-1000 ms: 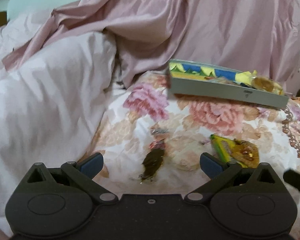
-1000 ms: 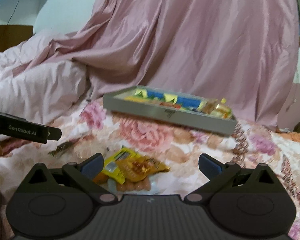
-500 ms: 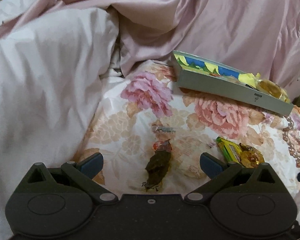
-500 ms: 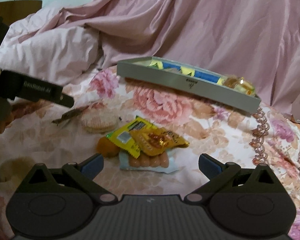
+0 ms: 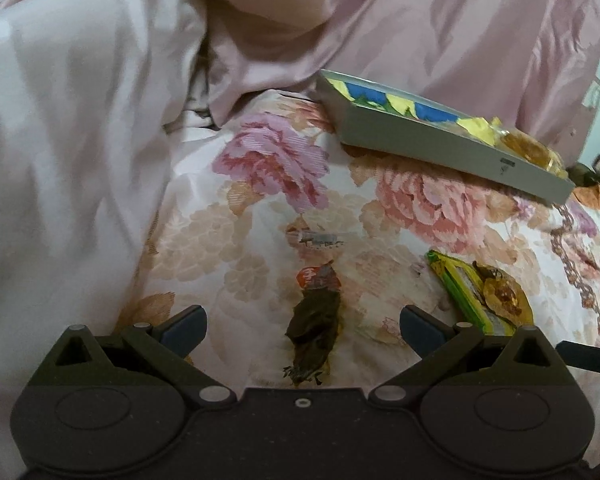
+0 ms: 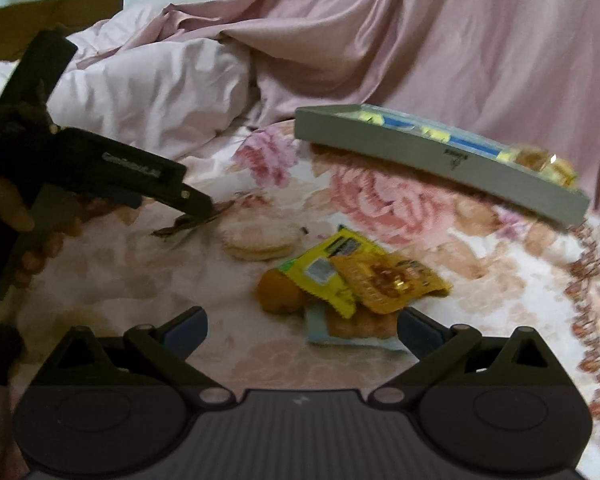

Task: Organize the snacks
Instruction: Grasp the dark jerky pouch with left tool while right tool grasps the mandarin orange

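A dark brown snack wrapper (image 5: pixel 314 320) lies on the floral bedspread between the fingers of my left gripper (image 5: pixel 302 326), which is open and low over it. In the right wrist view that left gripper (image 6: pixel 197 206) reaches in from the left, its tips at the same wrapper (image 6: pixel 187 222). My right gripper (image 6: pixel 302 324) is open above a small pile: a yellow packet (image 6: pixel 328 276), a gold packet (image 6: pixel 388 280), an orange round snack (image 6: pixel 279 292) and a pale blue sausage pack (image 6: pixel 356 328) by its right finger. A grey tray (image 6: pixel 440 160) holding wrapped snacks sits further back.
A round pale biscuit pack (image 6: pixel 259 240) lies between the dark wrapper and the pile. Bunched pink bedding (image 5: pixel 79 160) rises at the left and behind the tray (image 5: pixel 440 144). A person's hand (image 6: pixel 7 208) holds the left gripper.
Both grippers have come lower and closer to the bedspread. The left one now straddles the dark wrapper; the right one has neared the snack pile. Both stay open.
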{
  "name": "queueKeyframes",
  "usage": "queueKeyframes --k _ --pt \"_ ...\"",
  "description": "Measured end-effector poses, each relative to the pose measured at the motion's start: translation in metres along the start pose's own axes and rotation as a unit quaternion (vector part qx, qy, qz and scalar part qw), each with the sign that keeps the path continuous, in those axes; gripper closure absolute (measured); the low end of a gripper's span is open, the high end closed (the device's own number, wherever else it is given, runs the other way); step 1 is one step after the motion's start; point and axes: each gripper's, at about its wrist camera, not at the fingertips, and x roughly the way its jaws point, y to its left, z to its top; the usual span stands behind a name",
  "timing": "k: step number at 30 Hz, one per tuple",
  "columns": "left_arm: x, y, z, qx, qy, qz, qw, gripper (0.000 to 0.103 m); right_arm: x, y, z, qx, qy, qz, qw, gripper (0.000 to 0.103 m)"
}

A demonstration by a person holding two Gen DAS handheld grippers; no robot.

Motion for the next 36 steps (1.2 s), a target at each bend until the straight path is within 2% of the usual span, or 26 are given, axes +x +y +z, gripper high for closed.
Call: queueKeyframes --k 5,9,11,14,17,21,26,32,36 --pt "0.004 0.003 0.000 0.006 0.010 -0.017 0.9998 0.001 0.004 -0.005 0.002 0.045 0.011 0.042 0.998 0.002" --pt "0.006 0.006 -0.001 -0.009 0.016 -0.033 0.9993 0.006 0.015 -0.009 0.003 0.069 0.025 0.066 0.995 0.009" --pt "0.007 0.005 -0.001 -0.006 0.016 -0.035 0.9992 0.007 0.020 -0.008 0.003 0.068 0.023 0.068 0.995 0.009" --pt "0.007 0.003 -0.001 0.001 0.015 -0.040 0.9991 0.015 0.027 -0.005 0.008 0.058 0.015 0.068 0.996 0.015" --pt "0.008 0.000 -0.001 0.012 0.015 -0.043 0.9989 0.022 0.036 -0.003 0.011 0.052 0.016 0.067 0.996 0.026" --pt "0.011 -0.003 -0.002 0.015 0.019 -0.045 0.9987 0.032 0.045 -0.004 0.012 0.052 0.016 0.057 0.997 0.034" --pt "0.014 -0.004 -0.003 0.007 0.024 -0.039 0.9989 0.038 0.049 -0.008 0.013 0.061 0.014 0.046 0.997 0.046" --pt "0.013 -0.007 -0.005 0.002 0.027 -0.041 0.9988 0.054 0.049 -0.007 0.012 0.058 0.013 0.043 0.997 0.049" --pt "0.011 -0.010 -0.005 0.004 0.026 -0.035 0.9990 0.054 0.049 -0.006 0.011 0.059 0.012 0.037 0.998 0.054"
